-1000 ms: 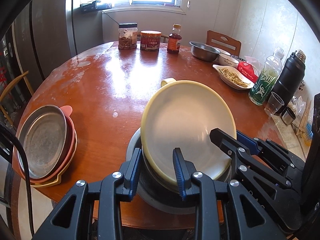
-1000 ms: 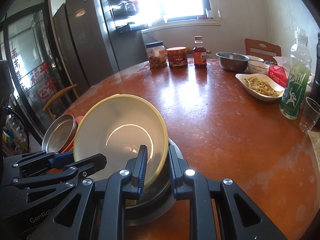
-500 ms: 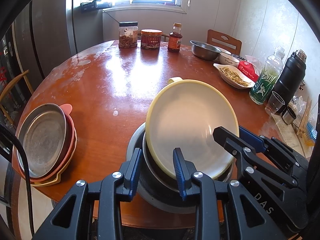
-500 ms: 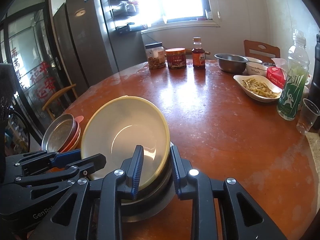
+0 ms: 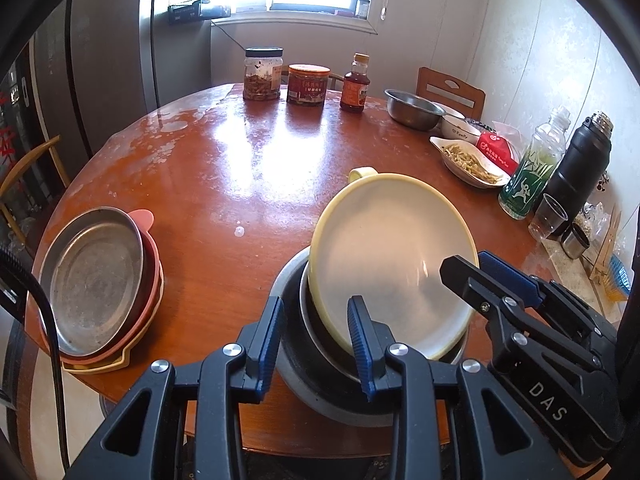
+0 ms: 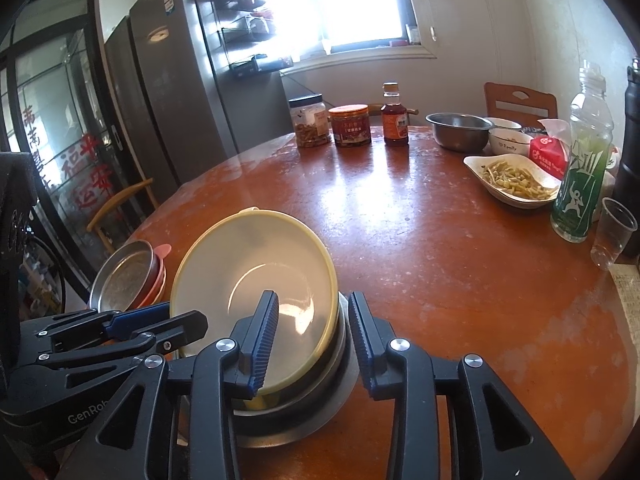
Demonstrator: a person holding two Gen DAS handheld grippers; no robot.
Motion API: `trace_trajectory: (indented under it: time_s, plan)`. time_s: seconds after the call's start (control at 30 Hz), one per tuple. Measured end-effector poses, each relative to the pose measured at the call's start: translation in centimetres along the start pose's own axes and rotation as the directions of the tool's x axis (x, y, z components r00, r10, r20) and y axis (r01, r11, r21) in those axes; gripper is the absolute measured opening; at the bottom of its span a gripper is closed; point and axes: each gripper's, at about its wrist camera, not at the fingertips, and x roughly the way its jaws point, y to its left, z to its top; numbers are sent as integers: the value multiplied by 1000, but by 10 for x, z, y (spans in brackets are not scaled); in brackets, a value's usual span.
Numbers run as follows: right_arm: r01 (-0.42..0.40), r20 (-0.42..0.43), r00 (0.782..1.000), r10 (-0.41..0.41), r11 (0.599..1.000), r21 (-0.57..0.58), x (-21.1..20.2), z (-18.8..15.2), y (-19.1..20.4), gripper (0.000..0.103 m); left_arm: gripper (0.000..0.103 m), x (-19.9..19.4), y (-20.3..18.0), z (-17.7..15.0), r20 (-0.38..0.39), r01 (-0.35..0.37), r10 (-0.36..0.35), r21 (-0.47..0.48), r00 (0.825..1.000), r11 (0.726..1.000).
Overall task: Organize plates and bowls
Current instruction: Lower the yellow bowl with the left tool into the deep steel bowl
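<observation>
Round wooden table (image 5: 248,152), glossy, reddish-brown. Nr its near edge: stack of bowls (image 5: 320,360), grey metal at bottom, w/ yellow bowl (image 5: 392,256) on top, tilted, not seated flat, its handle tab pointing toward far edge.

Left edge of table: plate stack (image 5: 100,284), metal plate on top, pink and yellow ones under it, well apart from the bowls.

Left tongs (image 5: 316,344) straddled the near-left rim of the bowl stack; jaws had just been opening slightly, gap visible both sides, blue pads not pressing on the rims.

Right tongs (image 6: 312,340) straddled the yellow bowl's rim on the opposite side, one blue pad inside the bowl, the other outside. Jaws had just been opening; rim btwn them but pads stood off it, no pinch.

Far edge: two jars (image 5: 280,76) and a sauce bottle (image 5: 354,84) in a row. Right edge: steel bowl (image 5: 412,110), white dish w/ food (image 5: 472,162), green-label bottle (image 5: 532,176), black flask (image 5: 578,164), clear cup (image 5: 548,216).
</observation>
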Motion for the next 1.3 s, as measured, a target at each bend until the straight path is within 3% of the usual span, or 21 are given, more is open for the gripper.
trace_trajectory:
  time_s: [0.63, 0.77, 1.3]
  plan:
    - [6, 31, 1000, -7, 1000, 12, -17, 4, 0, 47, 41, -15, 5, 2, 35, -18, 18, -5, 999, 1000]
    - [3, 32, 999, -4, 1000, 15, -19, 4, -1, 53, 41, -20, 6, 2, 42, -21, 21, -7, 999, 1000]
    - [-3, -9, 1000, 3, 999, 36, -17, -3, -5, 62, 51, -26, 23, -4, 31, -10, 11, -31, 999, 999]
